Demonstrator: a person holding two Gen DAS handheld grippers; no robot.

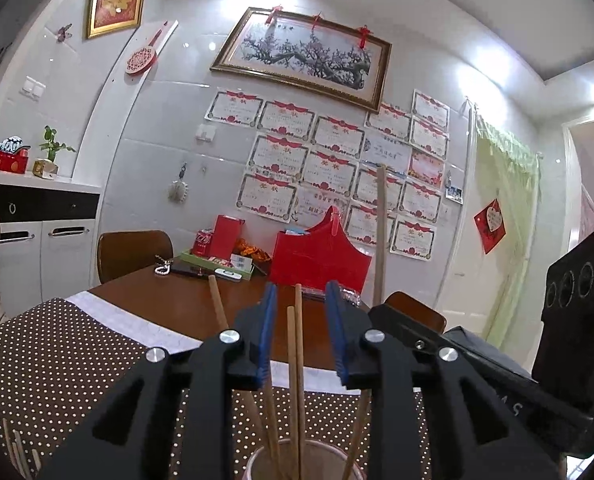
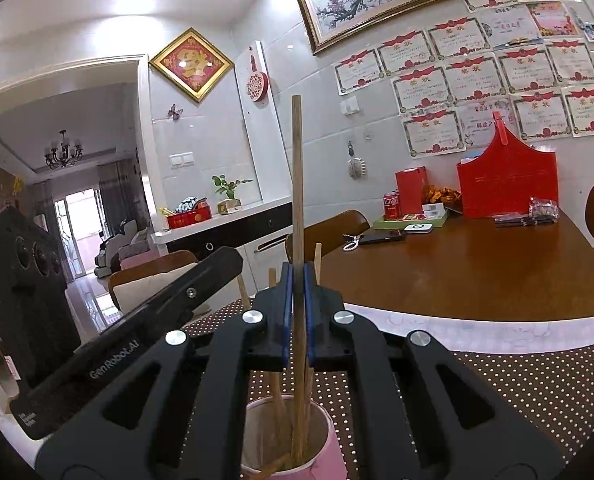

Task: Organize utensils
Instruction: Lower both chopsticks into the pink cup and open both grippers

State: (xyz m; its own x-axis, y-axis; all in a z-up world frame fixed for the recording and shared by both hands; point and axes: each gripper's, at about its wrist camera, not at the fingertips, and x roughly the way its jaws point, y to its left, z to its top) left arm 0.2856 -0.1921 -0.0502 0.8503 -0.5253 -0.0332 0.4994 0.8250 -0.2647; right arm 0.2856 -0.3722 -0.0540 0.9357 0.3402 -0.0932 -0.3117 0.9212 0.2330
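My left gripper [image 1: 301,320] stood spread around chopsticks [image 1: 296,344] already in the cup [image 1: 297,460]; my right gripper [image 2: 297,304] pinched another chopstick [image 2: 296,184] upright, needing release into it.

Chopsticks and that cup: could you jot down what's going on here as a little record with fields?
Holder: pink cup on the dotted tablecloth
Contents: several wooden chopsticks standing in it
Left gripper: fingers apart, two chopsticks between them, not pressed
Right gripper: fingers shut on one tall chopstick, upright over the cup
Loose items: more chopsticks lying on the cloth at the left view's lower left edge
Background: red bag on the wooden table
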